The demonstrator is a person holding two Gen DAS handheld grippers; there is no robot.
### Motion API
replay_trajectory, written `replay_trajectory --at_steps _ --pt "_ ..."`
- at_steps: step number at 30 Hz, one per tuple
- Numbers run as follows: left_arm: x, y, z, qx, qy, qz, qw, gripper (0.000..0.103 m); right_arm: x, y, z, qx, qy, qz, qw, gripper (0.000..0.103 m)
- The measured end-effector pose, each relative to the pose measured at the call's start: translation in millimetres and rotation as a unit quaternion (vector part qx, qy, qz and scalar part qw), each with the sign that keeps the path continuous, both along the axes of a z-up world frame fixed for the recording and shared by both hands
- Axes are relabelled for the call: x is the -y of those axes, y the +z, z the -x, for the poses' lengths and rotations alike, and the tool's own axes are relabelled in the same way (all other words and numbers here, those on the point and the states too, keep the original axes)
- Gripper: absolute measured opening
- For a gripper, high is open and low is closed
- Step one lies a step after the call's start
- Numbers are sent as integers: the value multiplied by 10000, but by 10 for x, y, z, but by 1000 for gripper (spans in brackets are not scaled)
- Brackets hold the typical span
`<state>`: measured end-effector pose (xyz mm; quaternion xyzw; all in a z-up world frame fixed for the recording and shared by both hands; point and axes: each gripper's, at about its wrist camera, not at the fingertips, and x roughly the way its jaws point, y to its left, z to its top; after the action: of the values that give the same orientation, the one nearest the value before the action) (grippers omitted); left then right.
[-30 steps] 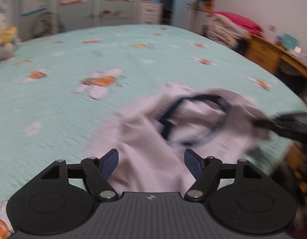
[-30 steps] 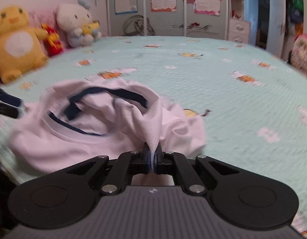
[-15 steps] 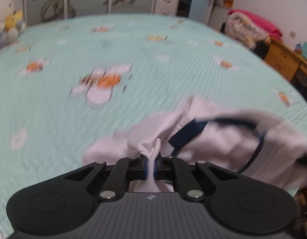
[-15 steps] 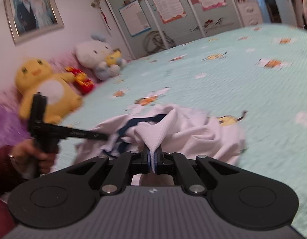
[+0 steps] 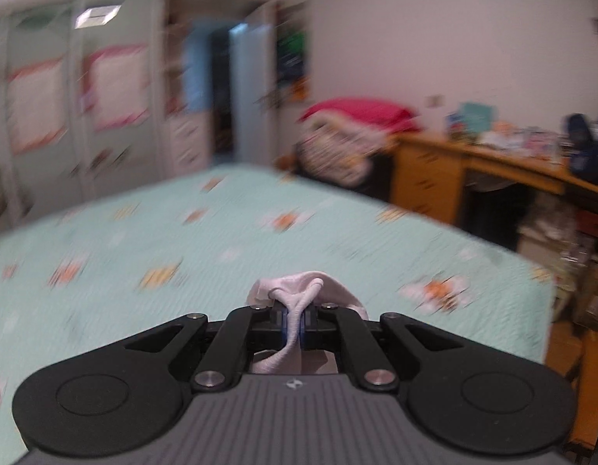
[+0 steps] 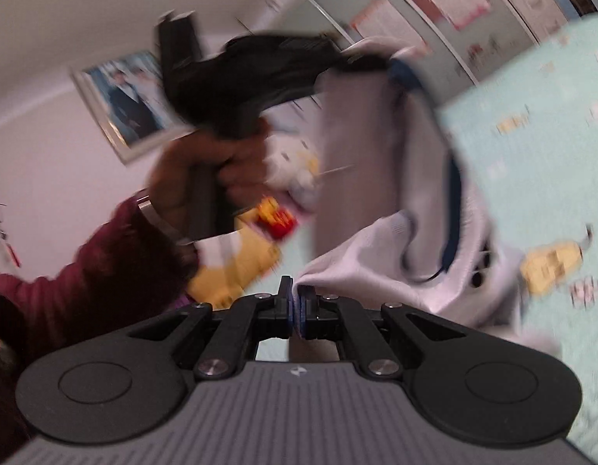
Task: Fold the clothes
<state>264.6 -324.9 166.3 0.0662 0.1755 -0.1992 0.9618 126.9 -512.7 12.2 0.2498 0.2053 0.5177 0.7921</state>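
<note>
Left gripper (image 5: 293, 319): fingers closed on a bunched fold of the white shirt (image 5: 299, 298), held above the bed (image 5: 221, 255). Right gripper (image 6: 297, 310): fingers clamped on another edge of the shirt, which hangs stretched between both grippers, dark blue collar (image 6: 450, 178) showing. Left hand (image 6: 206, 166), maroon sleeve (image 6: 85, 271), grips the handle. Views blurred.

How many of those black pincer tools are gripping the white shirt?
2. The left gripper pinches a bunch of the white shirt; the right gripper clamps another edge. The shirt hangs lifted between them above the bed.
</note>
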Motion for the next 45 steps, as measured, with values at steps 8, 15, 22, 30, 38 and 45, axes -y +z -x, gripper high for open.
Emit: replay_trajectory --at_steps 8,15,22,30,38,45 --pt "329 620 8 1010 -692 63 9925 3 -205 301 -94 494 70 -120 9987 2" --pt "-45 227 -285 754 -114 -400 9963 7 -625 157 -449 181 251 -18 9995 2" --pt "-1217 -1096 -551 -1774 1595 -827 9676 16 -967 -46 -785 -341 371 -31 9987 2" --pt "-2425 -1977 779 -2687 1966 2276 9151 44 -1100 -473 -1103 -1626 296 -429 9853 2" --pt "-1800 -2128 1229 -2060 1784 1431 9515 67 -1293 -597 -1250 -1961 324 -434 9791 2" --pt "-2027 -2609 1245 -2774 2260 2581 8974 73 -826 -474 -978 -1142 -804 507 9889 24"
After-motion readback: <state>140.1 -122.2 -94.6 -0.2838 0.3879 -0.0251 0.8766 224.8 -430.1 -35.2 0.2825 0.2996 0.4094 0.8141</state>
